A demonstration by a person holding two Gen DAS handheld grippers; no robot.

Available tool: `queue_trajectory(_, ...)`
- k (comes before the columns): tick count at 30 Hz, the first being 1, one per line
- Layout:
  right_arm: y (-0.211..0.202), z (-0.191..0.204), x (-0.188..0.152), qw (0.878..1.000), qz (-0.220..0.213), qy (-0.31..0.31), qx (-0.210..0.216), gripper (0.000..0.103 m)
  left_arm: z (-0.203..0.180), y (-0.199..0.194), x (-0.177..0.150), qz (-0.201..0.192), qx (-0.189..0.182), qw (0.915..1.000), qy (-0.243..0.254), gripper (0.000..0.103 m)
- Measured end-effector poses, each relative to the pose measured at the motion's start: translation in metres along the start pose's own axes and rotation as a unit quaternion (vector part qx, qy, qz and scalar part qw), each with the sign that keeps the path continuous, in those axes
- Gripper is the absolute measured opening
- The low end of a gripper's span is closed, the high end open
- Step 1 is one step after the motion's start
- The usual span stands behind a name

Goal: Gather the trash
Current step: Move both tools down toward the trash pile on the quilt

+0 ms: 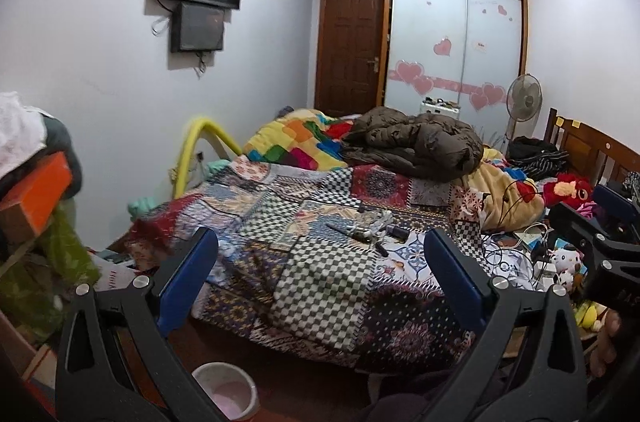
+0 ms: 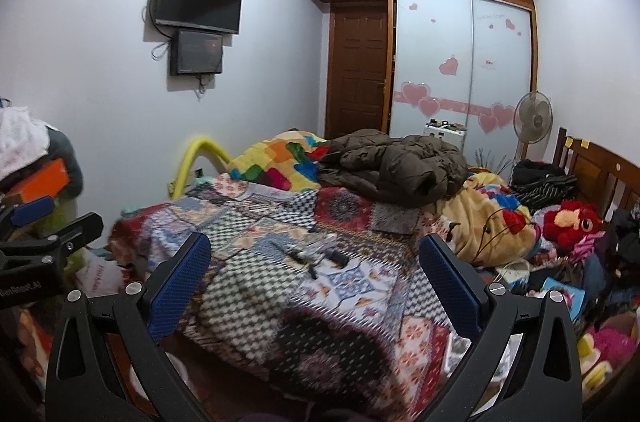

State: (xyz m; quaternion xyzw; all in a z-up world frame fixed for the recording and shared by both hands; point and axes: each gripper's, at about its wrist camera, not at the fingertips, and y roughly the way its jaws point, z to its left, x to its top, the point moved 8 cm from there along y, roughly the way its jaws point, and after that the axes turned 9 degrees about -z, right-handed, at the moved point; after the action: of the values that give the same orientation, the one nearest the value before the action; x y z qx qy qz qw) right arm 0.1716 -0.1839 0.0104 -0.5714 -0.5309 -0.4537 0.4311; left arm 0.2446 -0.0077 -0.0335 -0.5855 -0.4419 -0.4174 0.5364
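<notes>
Several small dark and silvery items lie scattered on the patchwork bedspread, near the bed's middle; they also show in the right wrist view. What they are is too small to tell. A white bin with a pinkish inside stands on the floor at the bed's foot, below my left gripper. My left gripper is open and empty, held short of the bed. My right gripper is open and empty, also short of the bed, to the right of the left one.
A brown jacket and a colourful blanket lie further up the bed. Plush toys, cables and clutter crowd the bed's right side. Piled clothes and an orange box stand at left. A fan stands by the wardrobe.
</notes>
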Motion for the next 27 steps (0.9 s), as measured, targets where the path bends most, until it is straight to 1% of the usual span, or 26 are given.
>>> queue_trajectory(3, 0.027, -0.012, -0.004, 1.0, 0.005, -0.02, -0.011, 0.103, -0.005, 0.041, -0.001, 0.019, -0.015, 0.9996, -0.012, 0.103)
queue_trajectory(4, 0.042, -0.018, -0.008, 0.999, 0.01, -0.028, -0.013, 0.103, -0.007, 0.06, -0.002, 0.026, -0.018, 0.9993, -0.017, 0.103)
queue_trajectory(5, 0.047, -0.02, -0.01, 0.999, 0.011, -0.032, -0.013, 0.103, -0.007, 0.073, -0.003, 0.029, -0.017, 0.9993, -0.018, 0.103)
queue_trajectory(9, 0.098, -0.034, -0.029, 0.998, 0.041, -0.042, -0.003, 0.103, -0.009, 0.134, -0.013, 0.047, -0.005, 0.9989, -0.004, 0.103)
queue_trajectory(10, 0.108, -0.036, -0.033, 0.998, 0.048, -0.043, -0.002, 0.103, -0.009, 0.154, -0.018, 0.056, -0.003, 0.9985, -0.001, 0.103)
queue_trajectory(13, 0.148, -0.05, -0.053, 0.996, 0.077, -0.047, 0.001, 0.103, -0.009, 0.197, -0.031, 0.07, 0.006, 0.9975, 0.0, 0.103)
queue_trajectory(14, 0.156, -0.053, -0.055, 0.995, 0.083, -0.048, 0.002, 0.103, -0.009, 0.214, -0.035, 0.075, 0.013, 0.9971, 0.002, 0.102)
queue_trajectory(15, 0.173, -0.058, -0.065, 0.994, 0.095, -0.046, 0.006, 0.103, -0.009, 0.23, -0.041, 0.08, 0.02, 0.9966, 0.003, 0.098)
queue_trajectory(16, 0.185, -0.062, -0.073, 0.994, 0.105, -0.042, 0.01, 0.103, -0.009, 0.246, -0.047, 0.086, 0.024, 0.996, 0.005, 0.096)
queue_trajectory(18, 0.205, -0.069, -0.084, 0.991, 0.124, -0.035, 0.019, 0.099, -0.011, 0.271, -0.058, 0.106, 0.014, 0.9942, 0.008, 0.094)
queue_trajectory(20, 0.232, -0.077, -0.104, 0.987, 0.152, -0.033, 0.027, 0.089, -0.014, 0.298, -0.072, 0.126, 0.009, 0.9919, 0.011, 0.091)
queue_trajectory(21, 0.243, -0.08, -0.113, 0.985, 0.165, -0.035, 0.031, 0.085, -0.016, 0.312, -0.08, 0.137, 0.008, 0.9904, 0.012, 0.091)
queue_trajectory(23, 0.264, -0.085, -0.127, 0.981, 0.185, -0.035, 0.038, 0.074, -0.02, 0.338, -0.095, 0.158, 0.0, 0.9873, 0.01, 0.088)
queue_trajectory(24, 0.277, -0.087, -0.137, 0.978, 0.2, -0.031, 0.046, 0.072, -0.021, 0.348, -0.101, 0.166, -0.004, 0.9861, 0.008, 0.085)
queue_trajectory(26, 0.294, -0.089, -0.15, 0.974, 0.216, -0.021, 0.058, 0.059, -0.023, 0.369, -0.115, 0.187, -0.009, 0.9822, 0.004, 0.083)
queue_trajectory(27, 0.305, -0.09, -0.158, 0.971, 0.229, -0.011, 0.069, 0.057, -0.024, 0.381, -0.122, 0.199, -0.011, 0.9799, 0.001, 0.081)
